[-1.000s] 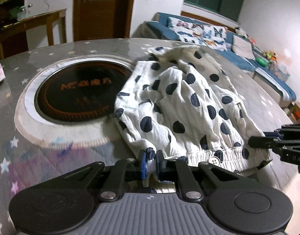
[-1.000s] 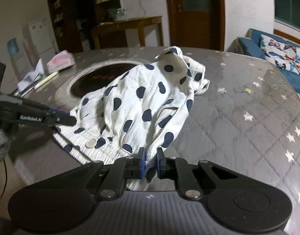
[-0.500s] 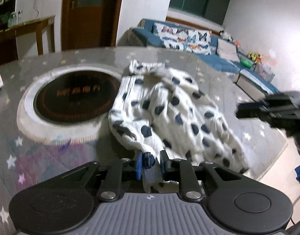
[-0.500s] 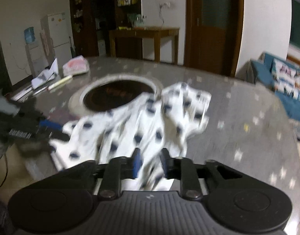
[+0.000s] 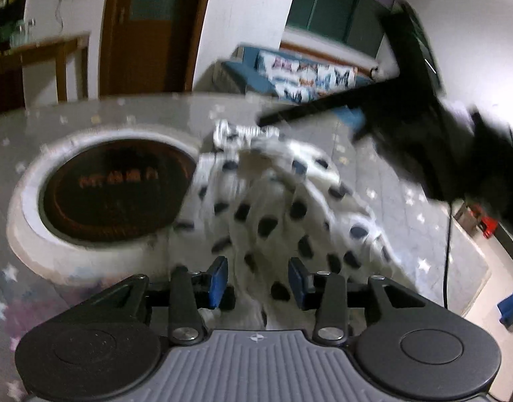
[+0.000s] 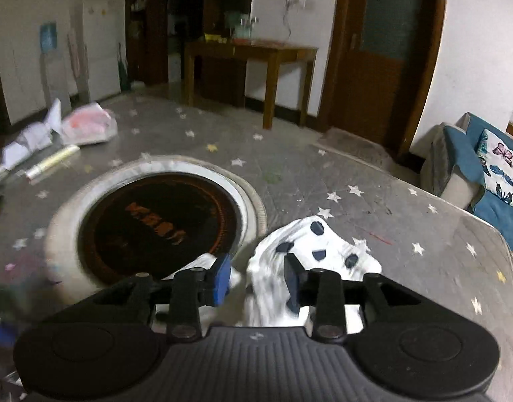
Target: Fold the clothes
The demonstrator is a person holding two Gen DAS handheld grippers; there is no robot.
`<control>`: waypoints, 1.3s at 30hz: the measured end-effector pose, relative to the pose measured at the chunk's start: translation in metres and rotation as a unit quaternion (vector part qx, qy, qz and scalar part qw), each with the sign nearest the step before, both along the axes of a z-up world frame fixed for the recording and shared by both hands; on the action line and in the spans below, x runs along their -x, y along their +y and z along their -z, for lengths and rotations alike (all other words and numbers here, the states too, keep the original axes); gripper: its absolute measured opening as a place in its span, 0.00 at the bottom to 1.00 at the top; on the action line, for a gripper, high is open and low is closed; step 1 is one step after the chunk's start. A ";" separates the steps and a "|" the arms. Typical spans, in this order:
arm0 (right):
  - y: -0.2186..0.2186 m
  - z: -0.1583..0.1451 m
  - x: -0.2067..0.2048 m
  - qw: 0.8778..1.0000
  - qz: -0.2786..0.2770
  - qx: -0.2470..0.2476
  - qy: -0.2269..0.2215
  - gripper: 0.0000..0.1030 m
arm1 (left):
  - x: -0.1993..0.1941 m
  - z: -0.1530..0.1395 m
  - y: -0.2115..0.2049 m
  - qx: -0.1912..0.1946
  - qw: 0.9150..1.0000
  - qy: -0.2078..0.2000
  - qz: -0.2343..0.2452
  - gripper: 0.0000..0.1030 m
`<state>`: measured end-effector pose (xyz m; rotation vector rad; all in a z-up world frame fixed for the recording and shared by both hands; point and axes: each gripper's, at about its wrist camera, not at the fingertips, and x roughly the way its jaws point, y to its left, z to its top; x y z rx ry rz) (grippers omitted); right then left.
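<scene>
A white garment with dark polka dots (image 5: pixel 276 214) lies bunched on the grey star-patterned table (image 5: pixel 95 117), right of a round dark inset. My left gripper (image 5: pixel 258 283) is open, its blue pads apart over the garment's near end. My right gripper (image 6: pixel 256 278) is open too, above the garment's far end (image 6: pixel 316 244), with cloth lying between its pads. The right gripper also shows in the left wrist view (image 5: pixel 407 124) as a blurred black shape above the garment's far right.
A round dark inset with a white rim (image 6: pixel 159 224) sits in the table. A pink-white bag (image 6: pixel 89 127), papers and a tube (image 6: pixel 52 160) lie at the far left. A wooden side table (image 6: pixel 249 53), a door and a blue sofa (image 6: pixel 484 174) stand beyond.
Both grippers were shut on the garment's hem and lifted it forward. Now both have opened and the garment lies folded over on itself. The right gripper has swung across above it.
</scene>
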<state>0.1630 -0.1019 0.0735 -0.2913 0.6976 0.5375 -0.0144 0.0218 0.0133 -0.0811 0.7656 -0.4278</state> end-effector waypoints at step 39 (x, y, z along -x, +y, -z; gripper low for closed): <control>-0.077 -0.015 -0.049 0.991 0.126 0.007 -0.032 0.04 | -0.012 0.034 -0.036 -0.068 0.997 0.022 0.002 0.74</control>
